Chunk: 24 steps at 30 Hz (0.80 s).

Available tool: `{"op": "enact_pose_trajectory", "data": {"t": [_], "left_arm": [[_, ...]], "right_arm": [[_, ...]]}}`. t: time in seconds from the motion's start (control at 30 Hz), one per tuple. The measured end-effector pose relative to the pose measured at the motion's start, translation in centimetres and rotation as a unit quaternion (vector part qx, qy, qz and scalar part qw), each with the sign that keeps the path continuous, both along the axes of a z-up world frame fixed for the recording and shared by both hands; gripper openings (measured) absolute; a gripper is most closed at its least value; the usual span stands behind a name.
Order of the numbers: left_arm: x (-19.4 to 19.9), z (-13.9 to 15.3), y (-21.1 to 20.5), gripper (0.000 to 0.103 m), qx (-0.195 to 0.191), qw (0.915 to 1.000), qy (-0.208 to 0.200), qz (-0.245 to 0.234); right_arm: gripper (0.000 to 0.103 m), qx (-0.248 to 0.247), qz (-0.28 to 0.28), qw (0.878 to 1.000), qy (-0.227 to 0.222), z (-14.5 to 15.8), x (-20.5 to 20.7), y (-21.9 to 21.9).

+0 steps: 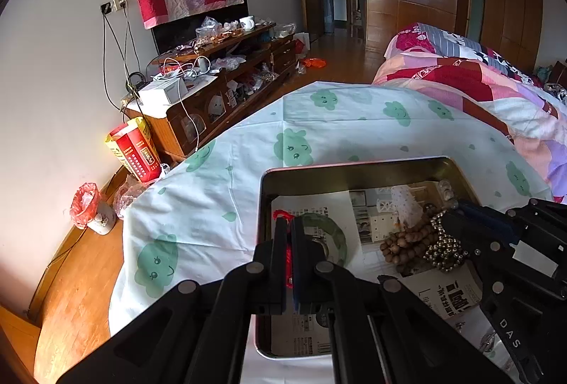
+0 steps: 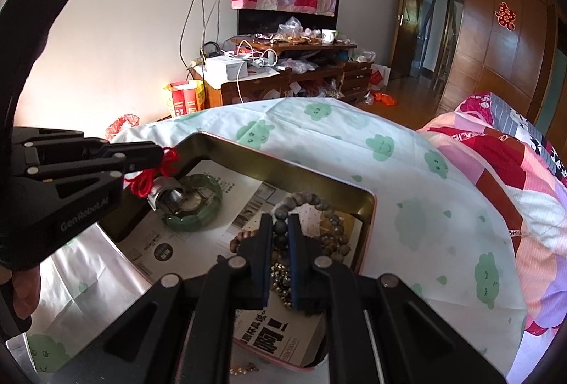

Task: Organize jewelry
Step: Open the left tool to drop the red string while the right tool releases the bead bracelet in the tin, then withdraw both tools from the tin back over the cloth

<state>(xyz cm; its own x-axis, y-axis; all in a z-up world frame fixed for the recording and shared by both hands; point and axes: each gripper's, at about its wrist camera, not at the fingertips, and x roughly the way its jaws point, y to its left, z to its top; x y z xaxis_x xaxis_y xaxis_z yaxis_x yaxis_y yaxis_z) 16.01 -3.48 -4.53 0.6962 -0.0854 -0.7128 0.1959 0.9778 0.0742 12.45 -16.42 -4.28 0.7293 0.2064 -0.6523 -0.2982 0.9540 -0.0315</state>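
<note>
A metal tin [image 2: 198, 143] lined with newspaper is set on the cloud-print sheet [image 2: 407, 192]. At its ten o'clock, the green bangle [image 2: 209, 203] lies flat. There the left gripper [image 2: 161, 155] is clamped on a red cord [image 2: 143, 184] bearing a silver piece; it should be lowered slowly. At five o'clock, the right gripper [image 2: 280, 224] is pinched on dark beads [image 2: 280, 224], best lifted clear of the tangled strands.

left gripper [image 1: 288, 231]: closed on red cord [image 1: 282, 215] | green bangle [image 1: 329, 235]: lying on newspaper in metal tin [image 1: 354, 171] | right gripper [image 1: 448, 212]: among wooden bead bracelet [image 1: 404, 244] and metallic beads [image 1: 444, 251]
</note>
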Motion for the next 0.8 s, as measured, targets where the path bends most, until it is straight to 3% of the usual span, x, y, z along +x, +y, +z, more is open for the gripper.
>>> {"op": "enact_pose_trajectory", "data": {"t": [0.13,0.17,0.2,0.23,0.27,0.3,0.33,0.8], "left_arm": [[0.2,-0.6,0.0,0.003,-0.010,0.9998,0.015,-0.001],[0.2,-0.8,0.0,0.010,-0.008,0.9998,0.018,0.003],[0.2,-0.9,-0.1,0.023,-0.004,0.9998,0.021,0.005],[0.2,-0.9,0.0,0.032,-0.002,0.9998,0.020,0.007],[0.1,-0.9,0.0,0.054,-0.001,0.9998,0.017,0.011],[-0.1,-0.7,0.1,0.073,0.001,0.9998,0.010,0.016],[-0.3,-0.5,0.2,0.077,0.003,0.9998,0.001,0.021],[-1.0,-0.6,0.5,0.078,0.002,0.9998,0.007,0.017]], "right_arm": [[0.010,-0.002,0.000,1.000,0.004,-0.2,0.1,-0.1],[0.013,0.000,-0.001,1.000,0.005,-0.3,0.1,-0.1],[0.017,0.000,-0.003,1.000,0.008,-0.4,0.2,-0.2],[0.032,-0.001,-0.004,1.000,0.010,-0.5,0.2,-0.2],[0.050,0.001,-0.006,1.000,0.011,-0.5,0.3,-0.3],[0.056,0.005,-0.008,1.000,0.009,-0.6,0.1,-0.4],[0.058,0.007,-0.011,1.000,0.004,-0.5,0.0,-0.6],[0.064,0.020,-0.030,0.999,0.016,-1.0,-1.0,-1.4]]}}
